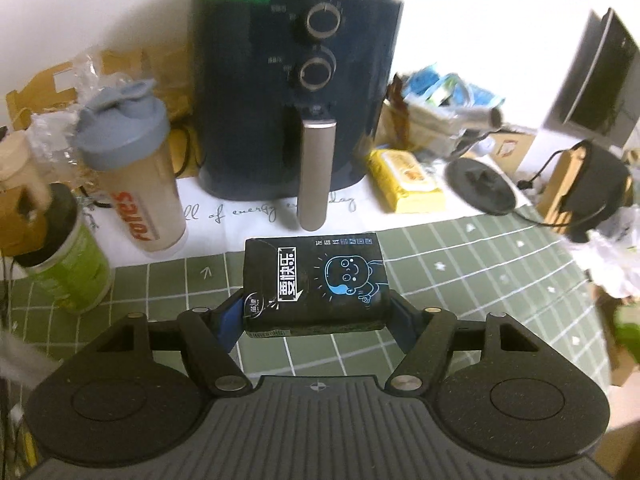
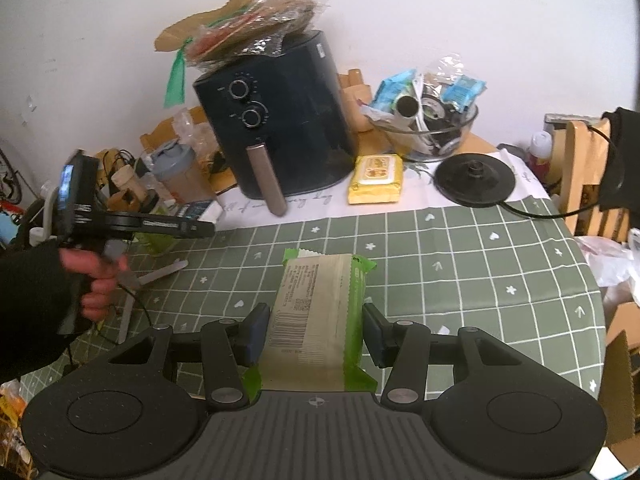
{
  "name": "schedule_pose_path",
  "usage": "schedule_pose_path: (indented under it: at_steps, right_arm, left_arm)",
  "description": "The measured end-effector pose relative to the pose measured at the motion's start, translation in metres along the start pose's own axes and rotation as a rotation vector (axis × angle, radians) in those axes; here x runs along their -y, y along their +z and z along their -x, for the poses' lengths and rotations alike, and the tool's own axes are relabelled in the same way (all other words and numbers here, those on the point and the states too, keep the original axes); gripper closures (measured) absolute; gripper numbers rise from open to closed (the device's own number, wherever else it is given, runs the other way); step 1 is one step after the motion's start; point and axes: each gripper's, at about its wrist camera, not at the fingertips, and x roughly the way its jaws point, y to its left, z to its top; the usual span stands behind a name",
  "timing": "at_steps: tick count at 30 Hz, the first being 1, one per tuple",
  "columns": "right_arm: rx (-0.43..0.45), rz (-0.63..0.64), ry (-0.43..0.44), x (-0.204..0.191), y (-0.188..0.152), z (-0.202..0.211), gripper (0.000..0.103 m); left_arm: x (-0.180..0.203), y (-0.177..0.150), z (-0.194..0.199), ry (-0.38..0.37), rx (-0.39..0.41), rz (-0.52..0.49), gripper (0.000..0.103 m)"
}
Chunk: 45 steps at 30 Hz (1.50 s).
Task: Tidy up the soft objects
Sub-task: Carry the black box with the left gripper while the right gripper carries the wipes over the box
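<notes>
While your left wrist camera looks straight at the dark blue air fryer (image 1: 298, 92), it shows your left gripper (image 1: 316, 308) clenched on a black soft tissue pack (image 1: 314, 280) printed with a blue cartoon face and white characters, held lifted above the green grid-patterned desk (image 1: 460, 280). Only that view shows the pack's printed face clearly; from the right wrist camera you see the same left gripper (image 2: 200, 229) side-on, with your hand (image 2: 94, 276) in a black sleeve around its handle, and just a sliver of the pack.

Your right wrist view alone shows your right gripper (image 2: 314, 332) grasping a beige soft packet with green crimped edges (image 2: 320, 320), barcode side up; whether the packet touches the desk you cannot tell.

You hold two soft packs, one per gripper. A third, a yellow wipes pack (image 2: 376, 179), lies on the white cloth beside the air fryer. You can count two round dials on the fryer, one grey-lidded shaker bottle (image 1: 132, 168), one black round kettle base (image 2: 474, 180), and one glass bowl (image 2: 432, 128) stuffed with wrappers, seen whole only from the right.
</notes>
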Motion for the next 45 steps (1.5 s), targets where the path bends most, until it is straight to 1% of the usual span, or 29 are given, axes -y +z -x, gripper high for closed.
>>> schedule_pose_path:
  at_steps: [8,11,21,27,31,45]
  right_arm:
    - [0.01,0.024,0.034,0.001,0.0,0.005,0.051]
    - [0.023,0.032,0.051,0.001,0.002,0.01,0.051]
    - [0.083,0.087,0.102,-0.007,0.017,0.031,0.051]
    - [0.097,0.101,0.127,-0.011,0.012,0.046,0.051]
    - [0.087,0.102,0.136,-0.011,0.003,0.052,0.051]
    - [0.045,0.096,0.178,-0.016,-0.029,0.068,0.051]
  left_arm:
    - [0.024,-0.016,0.068,-0.064,0.044,-0.037,0.033]
    - [0.034,-0.02,0.086,-0.083,0.061,-0.041,0.033]
    - [0.058,-0.032,0.134,-0.107,0.11,-0.033,0.033]
    - [0.066,-0.046,0.153,-0.101,0.117,-0.015,0.033]
    - [0.069,-0.057,0.162,-0.094,0.114,-0.002,0.033]
    - [0.068,-0.097,0.177,-0.061,0.08,0.092,0.033]
